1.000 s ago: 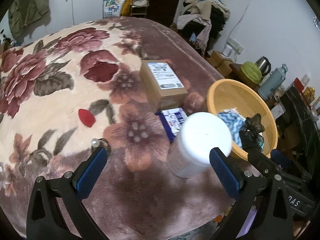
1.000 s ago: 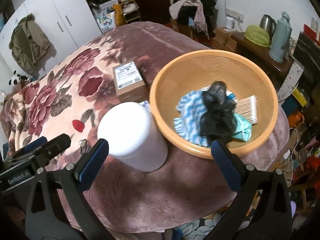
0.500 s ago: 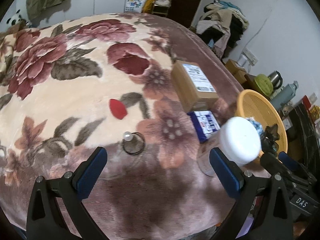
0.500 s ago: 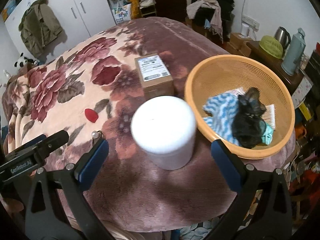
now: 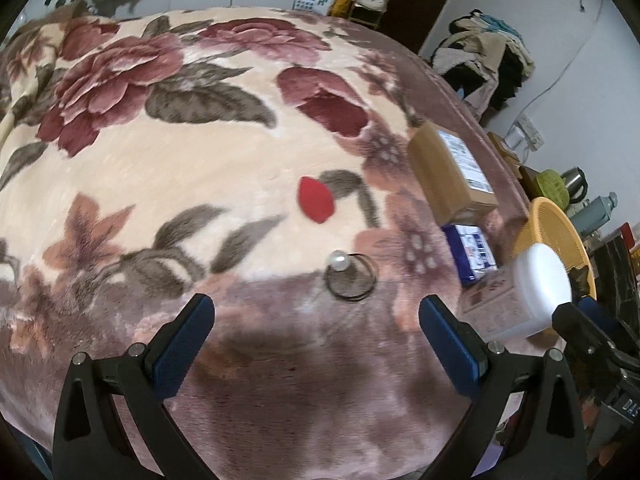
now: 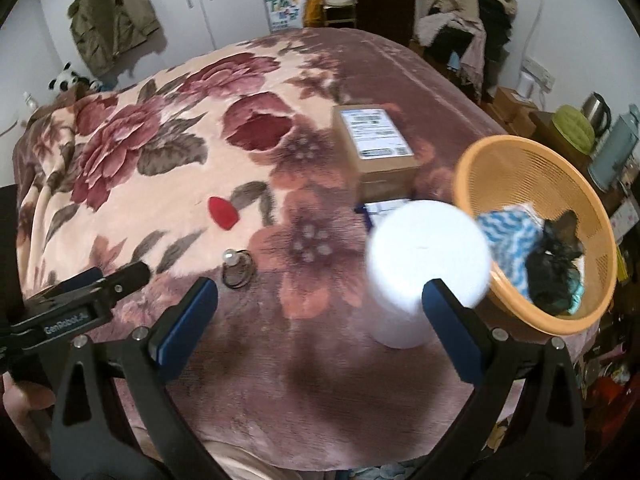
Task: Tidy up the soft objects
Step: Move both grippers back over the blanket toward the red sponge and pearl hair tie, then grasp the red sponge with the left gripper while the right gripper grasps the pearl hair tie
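Observation:
A black hair tie with a pearl bead (image 5: pixel 350 277) (image 6: pixel 237 268) lies on the floral blanket, just ahead of my open left gripper (image 5: pixel 316 340). A red teardrop sponge (image 5: pixel 316 199) (image 6: pixel 224 212) rests farther back. The orange basket (image 6: pixel 592 216) (image 5: pixel 552 224) at the right edge holds a blue-white cloth (image 6: pixel 508 236) and a black fabric bundle (image 6: pixel 554 268). My right gripper (image 6: pixel 320 320) is open and empty, the white cylindrical container (image 6: pixel 428 260) standing by its right finger.
A cardboard box (image 6: pixel 376 148) (image 5: pixel 452 172) and a blue packet (image 5: pixel 472 252) lie behind the white container (image 5: pixel 524 292). The bed edge drops off near the grippers. A side table with kettles stands at the right, a clothes pile behind it.
Both grippers have swung left across the bed. The hair tie and red sponge now sit near the centre of the left view, and the basket has slid to the right edge.

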A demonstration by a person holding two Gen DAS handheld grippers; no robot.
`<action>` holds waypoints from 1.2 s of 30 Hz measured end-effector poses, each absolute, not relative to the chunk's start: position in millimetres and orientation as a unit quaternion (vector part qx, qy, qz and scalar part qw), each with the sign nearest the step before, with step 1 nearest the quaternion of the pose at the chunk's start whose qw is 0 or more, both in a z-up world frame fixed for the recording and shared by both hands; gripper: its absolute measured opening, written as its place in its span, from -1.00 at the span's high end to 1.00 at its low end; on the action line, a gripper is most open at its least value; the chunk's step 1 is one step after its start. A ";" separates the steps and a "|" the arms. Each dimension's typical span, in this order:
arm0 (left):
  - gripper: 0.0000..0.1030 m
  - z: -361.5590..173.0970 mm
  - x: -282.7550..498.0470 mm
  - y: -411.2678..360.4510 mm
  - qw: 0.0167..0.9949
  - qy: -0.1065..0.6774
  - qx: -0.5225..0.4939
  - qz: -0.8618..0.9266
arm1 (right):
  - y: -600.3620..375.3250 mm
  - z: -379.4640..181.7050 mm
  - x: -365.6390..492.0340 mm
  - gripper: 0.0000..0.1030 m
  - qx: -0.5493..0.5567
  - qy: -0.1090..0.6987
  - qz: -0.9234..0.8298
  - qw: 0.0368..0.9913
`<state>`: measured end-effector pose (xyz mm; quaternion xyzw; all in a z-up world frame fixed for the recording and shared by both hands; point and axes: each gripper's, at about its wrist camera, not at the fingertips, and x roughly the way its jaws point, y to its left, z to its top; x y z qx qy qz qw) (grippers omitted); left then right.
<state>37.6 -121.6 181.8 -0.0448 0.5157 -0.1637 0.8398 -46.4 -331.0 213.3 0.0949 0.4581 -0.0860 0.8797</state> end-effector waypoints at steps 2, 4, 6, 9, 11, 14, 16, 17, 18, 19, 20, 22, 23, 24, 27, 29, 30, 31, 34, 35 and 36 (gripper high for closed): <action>-0.99 175.0 40.4 -112.5 0.838 0.520 -0.049 -0.157 | -321.8 210.8 -41.7 -1.00 0.089 0.461 -0.078 0.880; -0.99 166.9 44.0 -102.1 0.836 0.524 -0.054 -0.152 | -308.2 205.6 -34.1 -1.00 0.082 0.467 -0.066 0.878; -0.99 160.1 47.3 -94.4 0.834 0.528 -0.058 -0.147 | -297.1 199.4 -27.7 -1.00 0.077 0.474 -0.057 0.876; -0.99 147.5 54.6 -80.5 0.831 0.535 -0.065 -0.138 | -282.9 189.0 -17.8 -1.00 0.069 0.483 -0.044 0.872; -0.99 139.2 59.5 -72.6 0.829 0.539 -0.069 -0.130 | -274.0 178.8 -10.1 -1.00 0.065 0.492 -0.034 0.867; -0.99 126.9 68.2 -62.8 0.826 0.546 -0.073 -0.120 | -266.5 163.9 -0.8 -1.00 0.064 0.504 -0.026 0.861; -0.99 118.4 73.7 -58.2 0.823 0.551 -0.073 -0.114 | -263.5 154.8 4.7 -1.00 0.064 0.511 -0.022 0.857; -0.99 113.9 76.9 -55.9 0.822 0.553 -0.074 -0.111 | -262.7 149.1 8.4 -1.00 0.064 0.516 -0.020 0.854; -0.99 110.8 79.4 -54.5 0.822 0.555 -0.075 -0.109 | -262.3 145.2 10.9 -1.00 0.065 0.519 -0.019 0.852; -0.99 105.3 83.9 -52.2 0.820 0.557 -0.078 -0.105 | -261.7 140.0 14.9 -1.00 0.065 0.523 -0.017 0.850; -0.99 101.6 87.3 -50.8 0.819 0.559 -0.081 -0.102 | -261.2 135.2 18.8 -1.00 0.065 0.527 -0.016 0.847; -0.99 93.9 95.2 -48.3 0.816 0.562 -0.090 -0.098 | -261.8 127.6 25.2 -1.00 0.065 0.531 -0.015 0.845; -0.99 90.2 99.2 -47.6 0.815 0.563 -0.094 -0.095 | -262.3 124.5 28.2 -1.00 0.066 0.532 -0.014 0.844; -0.99 88.0 102.0 -47.4 0.815 0.564 -0.096 -0.094 | -263.2 120.7 31.5 -1.00 0.067 0.534 -0.014 0.843; -0.99 81.0 112.4 -47.4 0.815 0.564 -0.102 -0.091 | -264.8 110.7 40.9 -0.99 0.076 0.538 -0.002 0.840; -0.99 77.7 118.0 -46.3 0.817 0.561 -0.105 -0.086 | -263.2 105.9 47.5 -0.99 0.085 0.534 0.017 0.841; -0.98 75.9 120.3 -45.6 0.816 0.561 -0.107 -0.085 | -262.3 103.6 50.9 -0.97 0.092 0.531 0.028 0.842; -0.98 74.5 122.5 -45.2 0.815 0.562 -0.109 -0.085 | -261.9 102.0 54.1 -0.96 0.097 0.528 0.033 0.843; -0.98 71.3 127.7 -43.8 0.815 0.563 -0.110 -0.084 | -261.7 96.0 65.3 -0.60 0.115 0.525 0.043 0.842; -0.98 70.8 128.8 -43.8 0.815 0.563 -0.109 -0.084 | -260.8 92.6 70.4 -0.48 0.118 0.527 0.045 0.840; -0.98 70.6 129.9 -43.9 0.816 0.562 -0.108 -0.085 | -259.9 90.1 73.9 -0.48 0.118 0.529 0.046 0.839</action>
